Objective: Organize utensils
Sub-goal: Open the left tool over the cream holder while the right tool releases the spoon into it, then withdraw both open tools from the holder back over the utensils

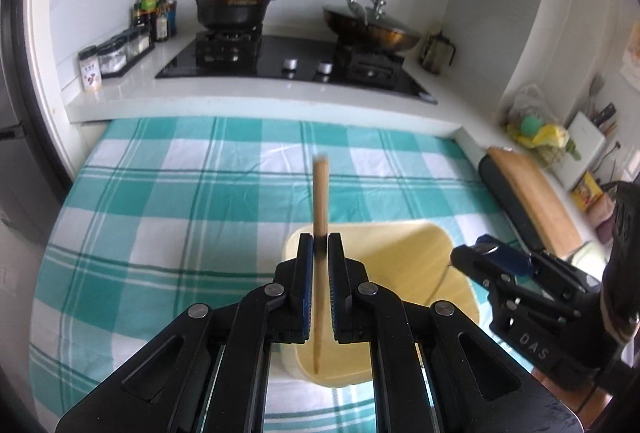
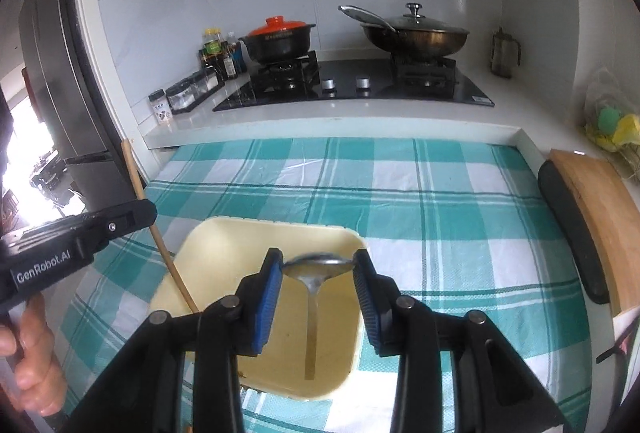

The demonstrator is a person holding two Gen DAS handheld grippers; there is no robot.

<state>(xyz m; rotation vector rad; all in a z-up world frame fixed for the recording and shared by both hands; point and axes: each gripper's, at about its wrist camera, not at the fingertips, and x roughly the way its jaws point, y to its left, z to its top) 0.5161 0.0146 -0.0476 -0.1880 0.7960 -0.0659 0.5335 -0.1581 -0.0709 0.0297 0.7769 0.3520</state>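
Observation:
A pale yellow rectangular bin [image 2: 224, 253] stands on the teal checked cloth; it also shows in the left wrist view [image 1: 404, 253]. My left gripper [image 1: 320, 245] is shut on a wooden chopstick [image 1: 320, 201], held upright with its thin tip down inside the bin. In the right wrist view the chopstick [image 2: 160, 237] slants into the bin's left side. My right gripper [image 2: 318, 263] is shut on the bowl of a metal spoon [image 2: 316, 265], whose handle hangs down into the bin. The right gripper [image 1: 472, 257] shows at the bin's right edge in the left wrist view.
Behind the cloth runs a white counter with a black gas hob [image 2: 352, 89], a black pot with an orange lid [image 2: 280, 37] and a lidded wok [image 2: 416, 33]. Sauce bottles and spice jars [image 2: 192, 93] stand at left. A wooden cutting board [image 2: 592, 213] lies at right.

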